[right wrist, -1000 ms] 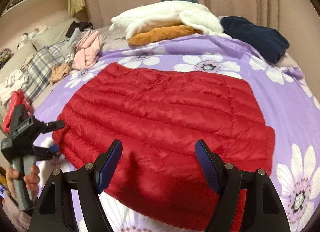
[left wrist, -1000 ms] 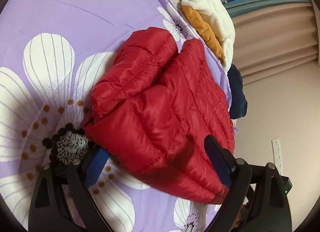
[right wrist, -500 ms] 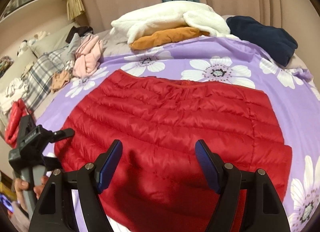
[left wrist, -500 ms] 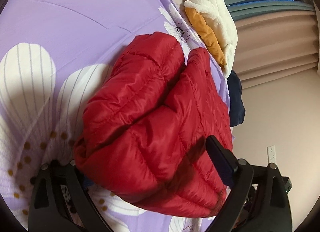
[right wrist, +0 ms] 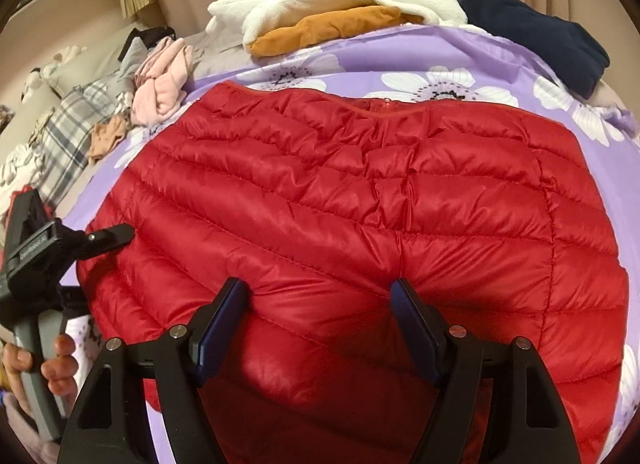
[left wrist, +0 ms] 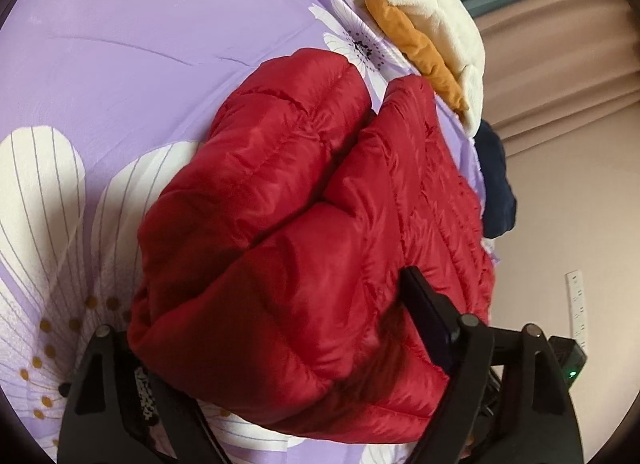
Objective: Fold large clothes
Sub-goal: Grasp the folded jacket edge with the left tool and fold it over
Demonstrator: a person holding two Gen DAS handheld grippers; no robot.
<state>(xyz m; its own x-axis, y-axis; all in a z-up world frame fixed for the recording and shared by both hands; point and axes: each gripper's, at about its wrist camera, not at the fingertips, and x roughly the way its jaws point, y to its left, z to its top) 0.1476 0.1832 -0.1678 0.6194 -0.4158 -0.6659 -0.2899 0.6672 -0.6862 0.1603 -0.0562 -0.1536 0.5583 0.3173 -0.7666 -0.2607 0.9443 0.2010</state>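
Legible text: none confirmed.

Left wrist view: white lettering on inner face of black plastic left tongs [left wrist: 280,348], printed on lower left finger [left wrist: 146,396]; characters blurred, unreadable.

Right wrist view: faint pale lettering on side of black plastic body of left tongs [right wrist: 30,250], near left frame edge; too small and blurred to read.

White wall socket strip [left wrist: 576,304]: small dark marks only, no readable characters.

Red quilted puffer jacket [right wrist: 360,199]: no label or brand visible.
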